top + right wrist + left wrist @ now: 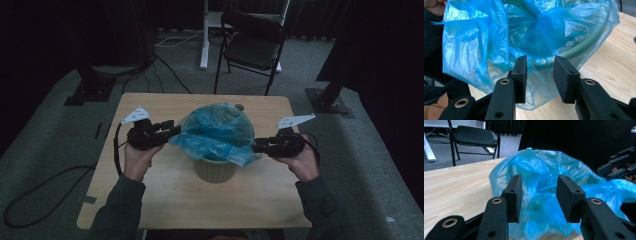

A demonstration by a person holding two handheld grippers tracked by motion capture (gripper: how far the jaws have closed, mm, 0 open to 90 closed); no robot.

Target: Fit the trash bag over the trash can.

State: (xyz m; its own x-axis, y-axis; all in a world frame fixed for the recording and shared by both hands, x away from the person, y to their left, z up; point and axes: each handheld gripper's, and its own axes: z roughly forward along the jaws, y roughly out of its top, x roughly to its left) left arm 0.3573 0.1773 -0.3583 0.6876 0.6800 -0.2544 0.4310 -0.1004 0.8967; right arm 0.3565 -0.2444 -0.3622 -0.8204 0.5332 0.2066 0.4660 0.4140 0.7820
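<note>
Green bin [215, 169] sits mid surface [150, 200], blue bag [220, 132] lining it and draped over the rim. Left claw [172, 129] at the bag's left edge, jaws apart, gripping nothing. Right claw [256, 147] at the bag's right edge, jaws apart, plastic just ahead, not pinched. Folding chair [252, 42] behind.

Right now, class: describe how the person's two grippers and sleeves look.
Both the left gripper and right gripper are black, each topped by a grey three-cornered plate, with black cables trailing. Their fingers are flat rectangular black pads on arms with brass-ringed holes. The sleeves are dark grey-green.
</note>
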